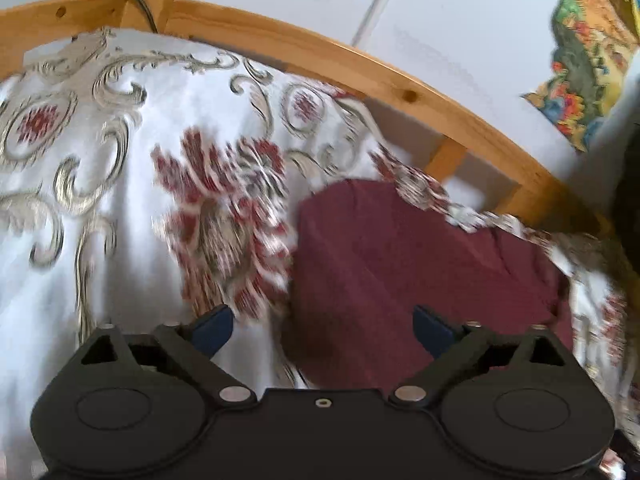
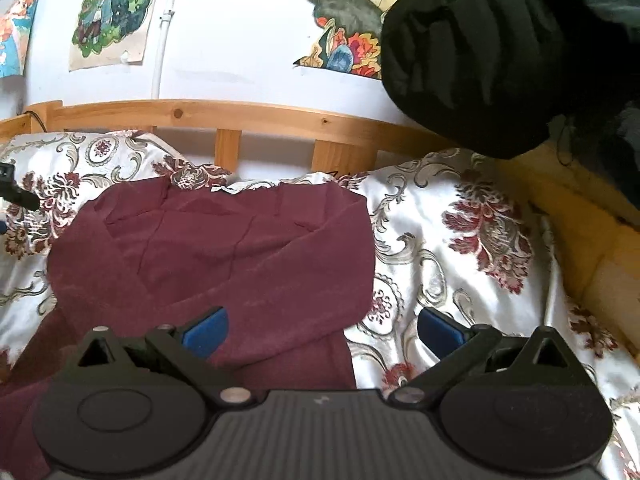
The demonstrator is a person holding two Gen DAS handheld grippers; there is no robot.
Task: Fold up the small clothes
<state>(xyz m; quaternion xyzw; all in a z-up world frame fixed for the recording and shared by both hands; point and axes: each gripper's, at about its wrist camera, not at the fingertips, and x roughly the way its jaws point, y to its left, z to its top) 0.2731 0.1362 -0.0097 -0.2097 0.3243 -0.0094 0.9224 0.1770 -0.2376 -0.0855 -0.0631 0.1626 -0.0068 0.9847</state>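
Note:
A maroon garment [image 2: 224, 252] lies on the patterned bedspread [image 2: 460, 248], with sleeves folded in across the body. It also shows in the left wrist view [image 1: 412, 264], at the right, blurred by motion. My left gripper [image 1: 324, 328] is open and empty, above the garment's left edge. My right gripper [image 2: 324, 328] is open and empty, above the garment's lower right edge. A bit of the left gripper [image 2: 16, 194] shows at the far left of the right wrist view.
A wooden bed rail [image 2: 248, 114] runs along the back against a white wall with posters [image 2: 116, 12]. A black padded item [image 2: 500, 52] hangs at the upper right. The bedspread [image 1: 92, 200] spreads wide to the left of the garment.

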